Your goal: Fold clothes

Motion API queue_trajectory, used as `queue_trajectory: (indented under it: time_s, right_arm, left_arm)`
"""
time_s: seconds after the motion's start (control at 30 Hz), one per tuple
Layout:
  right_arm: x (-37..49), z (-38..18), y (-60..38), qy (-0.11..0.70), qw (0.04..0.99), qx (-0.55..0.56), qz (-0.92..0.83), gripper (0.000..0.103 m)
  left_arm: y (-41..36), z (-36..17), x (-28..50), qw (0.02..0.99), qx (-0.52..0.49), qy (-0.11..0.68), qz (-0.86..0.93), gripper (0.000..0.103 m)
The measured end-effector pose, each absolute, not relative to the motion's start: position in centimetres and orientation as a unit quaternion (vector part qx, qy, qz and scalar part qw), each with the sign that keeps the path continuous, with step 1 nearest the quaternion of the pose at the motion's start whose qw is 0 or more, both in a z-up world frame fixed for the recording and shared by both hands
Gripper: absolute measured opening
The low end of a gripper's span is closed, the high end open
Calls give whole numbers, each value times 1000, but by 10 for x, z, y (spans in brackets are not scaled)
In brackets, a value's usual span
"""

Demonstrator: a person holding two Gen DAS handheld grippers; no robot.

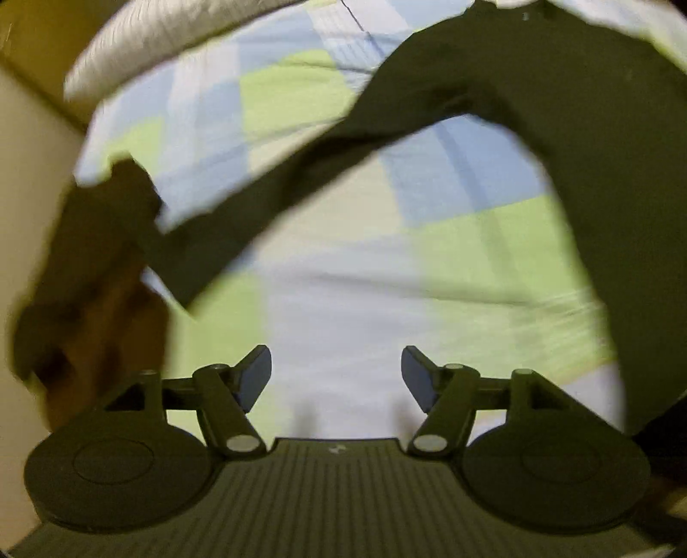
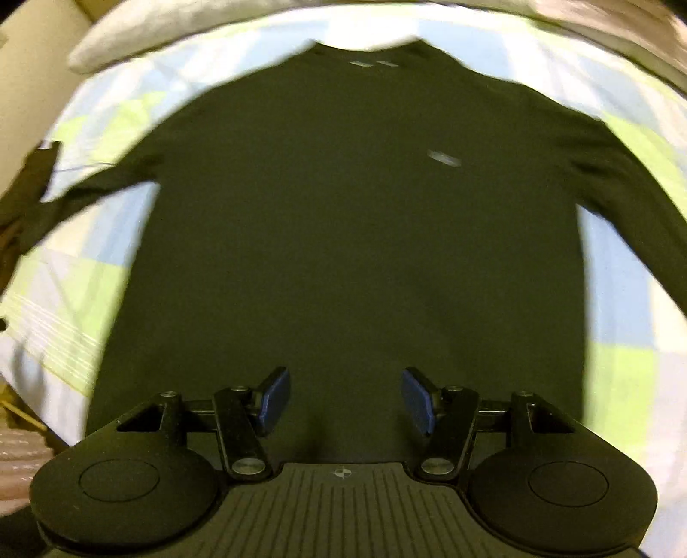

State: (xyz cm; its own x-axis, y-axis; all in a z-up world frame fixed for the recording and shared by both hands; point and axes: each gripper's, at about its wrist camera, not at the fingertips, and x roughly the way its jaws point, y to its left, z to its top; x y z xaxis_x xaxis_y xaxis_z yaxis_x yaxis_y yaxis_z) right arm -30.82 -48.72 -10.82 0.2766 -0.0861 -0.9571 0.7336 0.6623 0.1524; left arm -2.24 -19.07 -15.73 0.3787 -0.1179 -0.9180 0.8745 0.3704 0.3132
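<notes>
Dark long-sleeved shirt (image 2: 343, 223) spread flat on a checked bedsheet (image 2: 622, 300), sleeves out, pillow (image 2: 171, 34) beyond its collar, left gripper (image 1: 336, 377) and right gripper (image 2: 345, 401) both released, holding nothing.

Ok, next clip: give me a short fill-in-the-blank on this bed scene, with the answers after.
1. The dark long-sleeved shirt lies spread flat on a checked blue, green and white ____.
2. The right tool hovers over the shirt's lower part with its jaws ____.
3. The left tool holds ____ between its blue-padded fingers.
4. In the left wrist view, one long ____ of the shirt stretches across the bedsheet.

Answers: bedsheet; open; nothing; sleeve
</notes>
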Motion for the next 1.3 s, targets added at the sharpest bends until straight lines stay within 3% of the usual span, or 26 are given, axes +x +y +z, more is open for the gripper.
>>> queue_trajectory:
  time_s: [0.17,0.23,0.37,0.4,0.5,0.77,0.97,1.07,1.1,1.23,1.3]
  right_arm:
    - [-229,-117,-449,524,744,305,-283,61]
    - [-198,-120,-433,520,745,305,-285,61]
    - [-154,-136,-410,541,732,302,-283,61]
    - [-145,-138,-403,546,730,300,-280,61]
    - [-112,-138,-387,554,733,292,-264,61]
    - [-63,-132,-371,551,748,274,-248,61]
    - [-62,-135,-370,553,729,306,-262,61]
    - [-68,-134,-370,558,720,315,-265,61]
    - [-70,-133,-370,559,720,314,-266,61]
    - [-79,-131,-373,555,717,318,-277,61]
    - [-83,-131,-374,555,715,320,-281,61]
  left_arm:
    - [-183,-206,39,643,555,342,-402,58]
    - [-181,-229,62,616,582,321,-424,47]
    - [-175,-250,88,585,606,274,-465,51]
    - [-173,-251,93,579,607,264,-475,47]
    - [-165,-247,101,564,615,258,-487,4]
    - [-111,-188,76,555,589,225,-542,2]
    - [-94,-213,39,459,596,303,-585,5]
    - [-95,-214,45,454,563,359,-589,20]
    - [-95,-211,51,463,544,375,-591,31]
    - [-100,-193,91,531,454,420,-580,34]
    - [-109,-201,100,539,458,423,-567,35]
